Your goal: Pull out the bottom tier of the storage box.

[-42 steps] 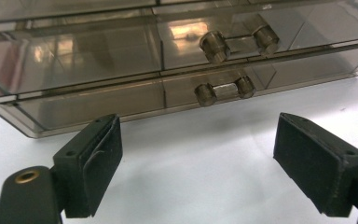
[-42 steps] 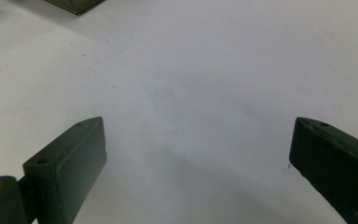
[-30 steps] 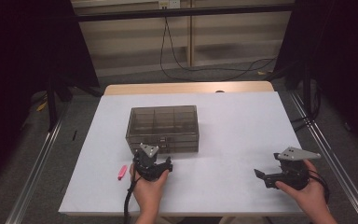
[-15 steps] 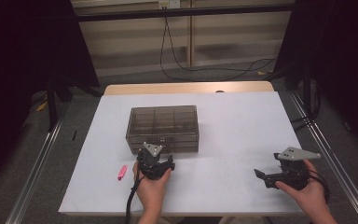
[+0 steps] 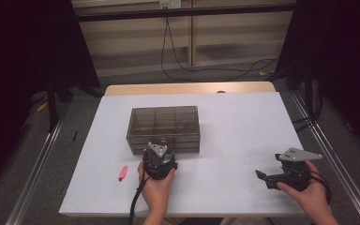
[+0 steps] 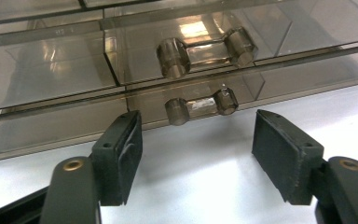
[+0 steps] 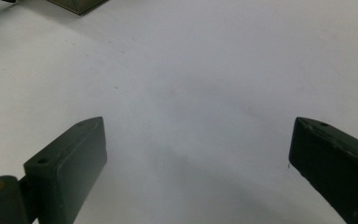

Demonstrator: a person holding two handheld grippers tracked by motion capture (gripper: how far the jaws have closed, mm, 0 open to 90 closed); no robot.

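Facing the smoky plastic box (image 6: 51,70), rigid, light and slick, I aim my left gripper (image 6: 196,140), jaws half-open, closing, empty, at its latch (image 6: 200,106); right gripper (image 7: 196,154) wide, empty.

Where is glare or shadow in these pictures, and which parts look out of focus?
Left gripper view: bright glare on the clear box's upper latch, sharp; the left gripper casts soft shadow on the table. Right gripper view: jaws blurred, dim shadow between them. High view: table evenly lit, surroundings dark.

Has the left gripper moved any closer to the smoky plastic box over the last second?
Barely: the left gripper has edged toward the plastic box, its jaws just closing, still open and short of the front latch.
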